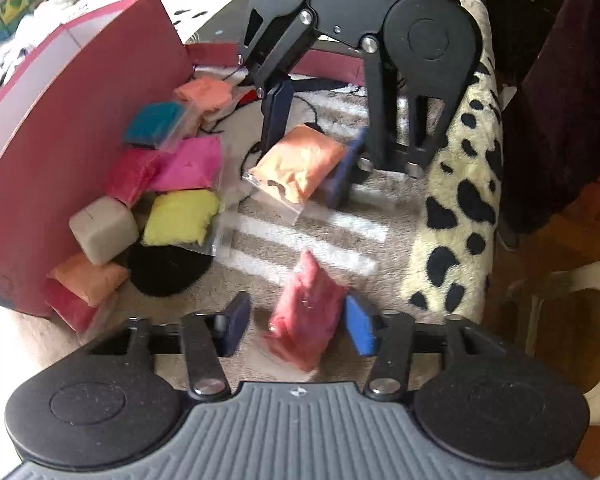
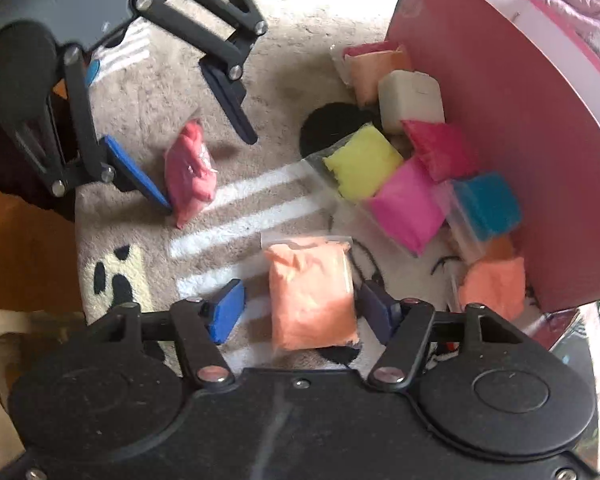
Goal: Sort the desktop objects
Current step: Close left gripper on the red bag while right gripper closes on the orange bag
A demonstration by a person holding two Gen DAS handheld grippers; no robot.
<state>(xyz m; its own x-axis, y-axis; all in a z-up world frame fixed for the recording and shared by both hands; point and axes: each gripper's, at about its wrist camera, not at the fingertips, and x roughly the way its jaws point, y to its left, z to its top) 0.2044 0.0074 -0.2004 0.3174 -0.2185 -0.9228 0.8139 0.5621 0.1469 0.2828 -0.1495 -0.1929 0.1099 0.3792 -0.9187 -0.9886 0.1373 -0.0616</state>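
Observation:
My left gripper (image 1: pixel 296 330) is open, with a red clay bag (image 1: pixel 306 312) standing between its fingers and leaning on the right pad. It also shows in the right wrist view (image 2: pixel 190 172). My right gripper (image 2: pixel 300 308) is open around an orange clay bag (image 2: pixel 312 292), which touches the right pad; the bag also shows in the left wrist view (image 1: pixel 300 164). A pile of clay bags lies against a pink box wall (image 1: pixel 80 128): yellow (image 1: pixel 180 216), magenta (image 1: pixel 192 162), teal (image 1: pixel 154 122), a grey block (image 1: pixel 102 228).
The pink box wall also shows in the right wrist view (image 2: pixel 500 120). A beige rug with white stripes (image 1: pixel 300 240) and a spotted edge (image 1: pixel 460 200) lies underneath. A black round patch (image 1: pixel 164 270) is by the pile. A wooden floor (image 1: pixel 540 248) lies to the right.

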